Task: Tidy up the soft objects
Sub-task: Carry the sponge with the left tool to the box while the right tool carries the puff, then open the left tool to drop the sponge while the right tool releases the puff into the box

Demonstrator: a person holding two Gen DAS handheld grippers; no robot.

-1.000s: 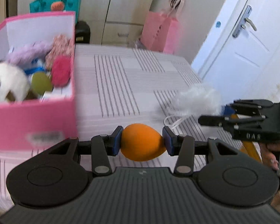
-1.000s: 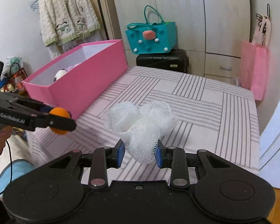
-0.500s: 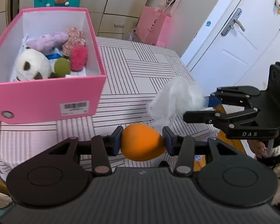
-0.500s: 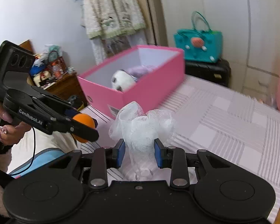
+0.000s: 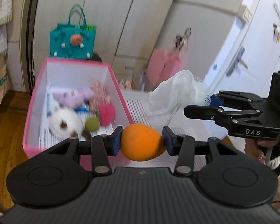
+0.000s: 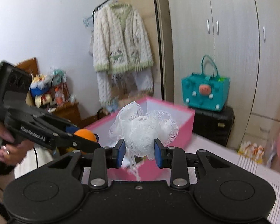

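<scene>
My left gripper (image 5: pixel 142 142) is shut on an orange egg-shaped sponge (image 5: pixel 141 144), held above the near corner of the pink box (image 5: pixel 32 112). My right gripper (image 6: pixel 139 152) is shut on a white mesh bath pouf (image 6: pixel 143 128), raised in front of the pink box (image 6: pixel 186 120). In the left wrist view the pouf (image 5: pixel 177 95) and the right gripper (image 5: pixel 205 104) are to the right of the box. In the right wrist view the left gripper (image 6: pixel 91 140) with the orange sponge (image 6: pixel 85 134) is at the left. The box holds a white plush (image 5: pixel 65 124), a green ball (image 5: pixel 92 124), a pink pompom (image 5: pixel 106 113) and a lilac plush (image 5: pixel 72 97).
The box stands on a striped bedcover (image 5: pixel 140 110). A teal felt bag (image 6: pixel 205 91) sits on a black case (image 6: pixel 212 123) behind the box. A pink bag (image 5: pixel 163 71) hangs by the wardrobe. A cream cardigan (image 6: pixel 119 48) hangs on a rack. A white door (image 5: pixel 252 46) is at the right.
Both grippers have risen and moved toward the pink box, each still holding its object. The left view now looks down into the box; the pouf is lifted well off the bed.
</scene>
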